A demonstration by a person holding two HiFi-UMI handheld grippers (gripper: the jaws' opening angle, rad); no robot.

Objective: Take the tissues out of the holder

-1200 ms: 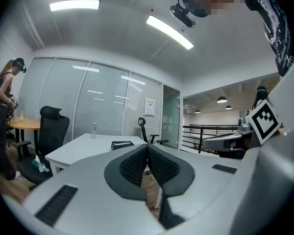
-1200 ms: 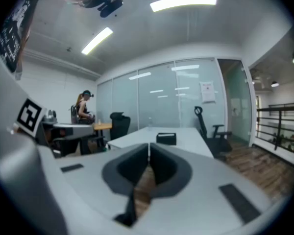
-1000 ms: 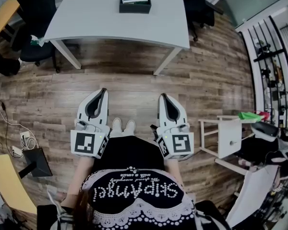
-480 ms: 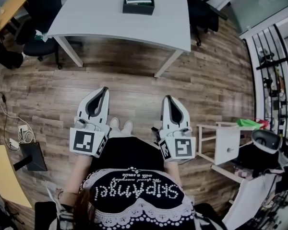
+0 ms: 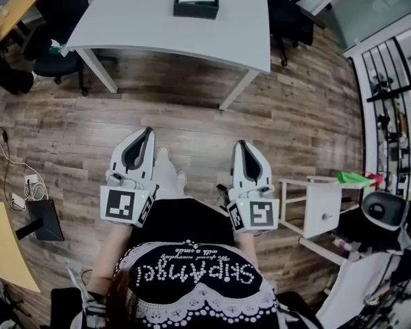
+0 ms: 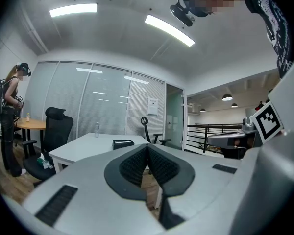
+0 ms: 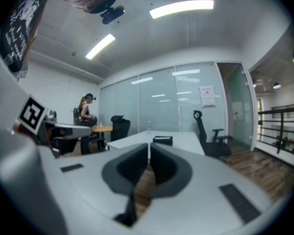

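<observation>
A black tissue holder [image 5: 196, 3] with a pale tissue pack in it sits on the white table [image 5: 144, 19] far ahead. It also appears small in the left gripper view as the holder [image 6: 123, 143] and in the right gripper view as the holder [image 7: 162, 140]. My left gripper [image 5: 148, 129] is shut and empty, held over the wooden floor well short of the table. My right gripper [image 5: 239, 142] is likewise shut with nothing between its jaws. Both point toward the table.
Black office chairs [image 5: 291, 9] stand at the table's right and left [image 5: 51, 19]. A white side cabinet [image 5: 322, 204] is at my right. Cables and a black device [image 5: 41, 218] lie on the floor at left. A person [image 6: 12, 116] stands far left.
The view has shifted slightly toward the table. One foot has stepped forward between the grippers. Both grippers stay shut, in about the same place.
</observation>
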